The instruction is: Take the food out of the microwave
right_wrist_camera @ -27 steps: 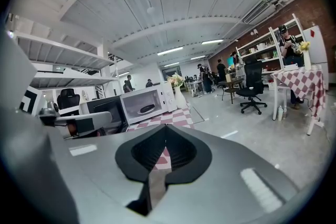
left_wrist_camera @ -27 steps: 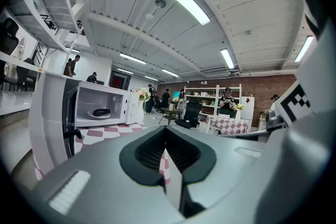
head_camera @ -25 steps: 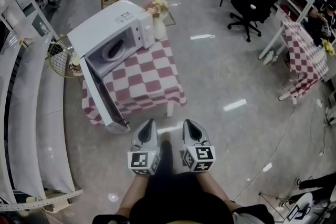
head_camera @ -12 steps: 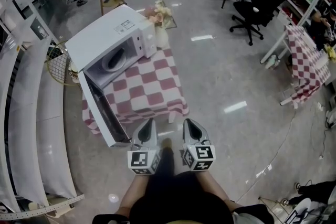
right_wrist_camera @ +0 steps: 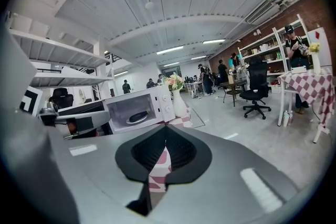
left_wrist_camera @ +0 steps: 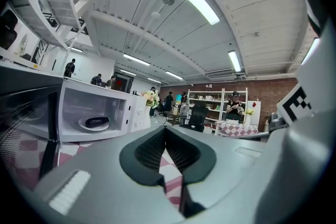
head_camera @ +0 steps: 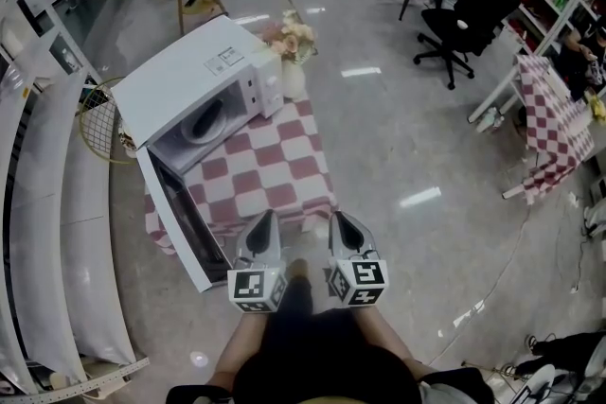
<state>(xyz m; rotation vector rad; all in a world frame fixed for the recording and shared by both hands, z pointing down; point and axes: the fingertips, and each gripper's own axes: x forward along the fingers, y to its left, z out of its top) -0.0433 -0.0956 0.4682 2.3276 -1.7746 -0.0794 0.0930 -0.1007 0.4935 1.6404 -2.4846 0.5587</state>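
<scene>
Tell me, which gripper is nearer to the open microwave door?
Left. In the head view the left gripper is just right of the door's lower end, not touching it. The right gripper is farther right, beyond the left one.

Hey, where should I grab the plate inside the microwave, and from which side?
Grip the plate by its near rim, coming straight in through the open front of the microwave. Walls close off every other side, and the dark food sits mid-plate, leaving the flat edge free.
</scene>
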